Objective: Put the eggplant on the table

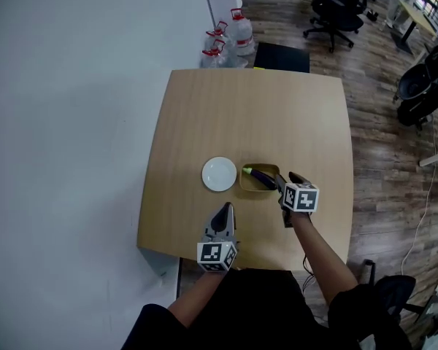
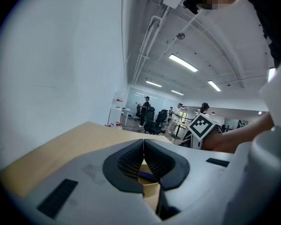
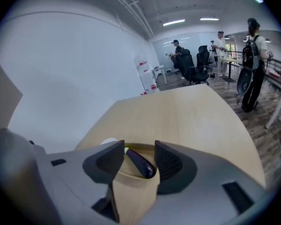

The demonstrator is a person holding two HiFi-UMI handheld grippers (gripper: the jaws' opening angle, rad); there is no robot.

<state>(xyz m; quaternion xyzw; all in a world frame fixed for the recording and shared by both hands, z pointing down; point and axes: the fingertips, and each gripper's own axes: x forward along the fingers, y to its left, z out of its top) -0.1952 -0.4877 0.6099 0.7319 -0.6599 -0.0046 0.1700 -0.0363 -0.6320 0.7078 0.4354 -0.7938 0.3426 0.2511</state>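
Eggplant (image 1: 261, 178): lies inside the bowl (image 1: 244, 187), green stem end toward the plate (image 1: 219, 173).

Bowl: stands on the table (image 1: 255, 115), with the plate just beside it on the left in the head view.

Right gripper (image 3: 139, 159): sits at the bowl's right rim and points down into the bowl. Jaws stand wide apart. The eggplant shows between them, and neither pad touches it.

Left gripper (image 2: 143, 159): sits on the person's side of the bowl, below the plate in the head view. Jaws are closed tip to tip and grip nothing.
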